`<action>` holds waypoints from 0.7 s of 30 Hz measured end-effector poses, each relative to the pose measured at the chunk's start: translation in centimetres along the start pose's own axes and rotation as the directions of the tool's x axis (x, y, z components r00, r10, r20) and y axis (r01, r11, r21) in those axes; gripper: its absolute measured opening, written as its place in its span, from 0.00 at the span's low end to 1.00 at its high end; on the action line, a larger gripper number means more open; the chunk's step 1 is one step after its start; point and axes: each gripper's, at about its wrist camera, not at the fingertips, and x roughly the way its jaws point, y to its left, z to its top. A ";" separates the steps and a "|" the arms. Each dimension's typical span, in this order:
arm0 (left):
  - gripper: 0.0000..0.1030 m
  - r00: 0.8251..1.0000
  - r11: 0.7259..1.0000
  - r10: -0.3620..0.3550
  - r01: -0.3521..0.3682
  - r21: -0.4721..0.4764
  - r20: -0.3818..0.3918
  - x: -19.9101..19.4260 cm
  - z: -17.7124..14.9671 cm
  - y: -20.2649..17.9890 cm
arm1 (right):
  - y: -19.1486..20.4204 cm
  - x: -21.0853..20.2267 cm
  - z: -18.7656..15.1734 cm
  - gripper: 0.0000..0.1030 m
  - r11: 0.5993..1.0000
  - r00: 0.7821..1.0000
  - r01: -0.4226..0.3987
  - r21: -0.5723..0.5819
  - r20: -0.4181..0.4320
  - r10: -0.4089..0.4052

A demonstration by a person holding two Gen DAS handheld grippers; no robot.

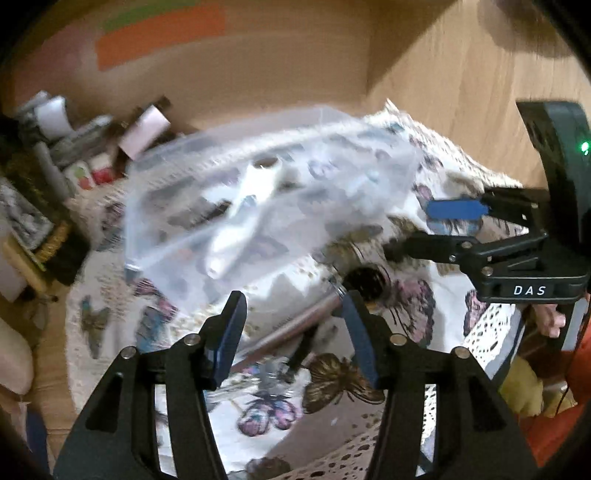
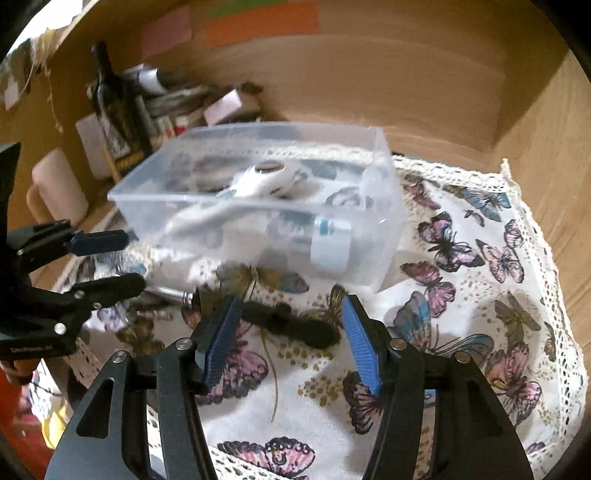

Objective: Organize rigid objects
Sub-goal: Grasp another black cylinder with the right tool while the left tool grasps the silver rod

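Nearest the right wrist camera, the right tongs [image 2: 288,343] stand spread wide with nothing between their blue ribbed pads [image 2: 218,347]. Just beyond them a dark, elongated object [image 2: 291,325] lies flat on the butterfly-print cloth [image 2: 480,295], which has a lace edge and covers the worktop. The object is too blurred to name. To its left a slim metallic rod [image 2: 170,293] lies on the cloth, its tip close to the left tongs [image 2: 107,262]; these enter that view from the left, spread apart and empty.

From the left wrist camera, the left tongs [image 1: 293,332] are likewise open, their pads apart over the cloth [image 1: 369,424]. A long brownish-metal stick [image 1: 291,328] runs between them; contact cannot be judged through the blur. A round dark thing [image 1: 365,280] sits just past it. The right tongs [image 1: 424,229] reach in from the right edge, parted, and the housing behind them bears the white letters "DAS" [image 1: 529,290]. A small green light [image 1: 584,147] glows on that housing.

Farther back sits a clear plastic box [image 2: 384,206], open at the top. Inside it lie a white handheld device [image 2: 266,179] with a round dark window, and a pale blue and white tube [image 2: 328,240] near the front wall. No print on either is legible.

Behind the box, clutter [image 2: 147,99] of boxes and papers stands against the wooden back wall [image 2: 369,74], which carries orange, pink and green strips [image 2: 258,22].
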 end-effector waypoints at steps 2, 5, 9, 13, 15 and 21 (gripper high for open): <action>0.53 0.999 1.000 -0.016 0.016 -0.001 -0.045 1.3 -0.1 -0.2 | 0.4 0.6 0.1 0.54 1.000 1.000 -0.004 -0.029 -0.018 0.004; 0.51 0.997 1.000 -0.004 0.005 0.005 -0.078 2.5 -0.2 -0.5 | 0.7 1.6 0.4 0.54 0.998 0.999 -0.009 -0.063 -0.041 0.006; 0.37 0.996 1.000 -0.026 0.026 -0.009 -0.079 2.8 0.0 -0.5 | 0.4 2.9 0.5 0.54 0.997 0.997 0.002 -0.080 -0.077 -0.008; 0.24 0.997 1.000 -0.030 0.030 -0.003 -0.066 2.6 0.0 -0.8 | 0.2 3.3 0.0 0.46 0.997 0.996 0.003 -0.081 -0.088 -0.010; 0.19 0.998 1.000 -0.031 0.031 0.002 -0.056 2.3 0.0 -0.8 | 0.2 3.1 -0.2 0.29 0.996 0.996 0.027 -0.085 -0.083 -0.034; 0.15 1.000 1.000 -0.005 0.004 -0.021 -0.030 1.5 -0.3 -0.6 | -0.9 2.2 -0.4 0.15 0.999 0.998 0.024 -0.035 -0.064 -0.026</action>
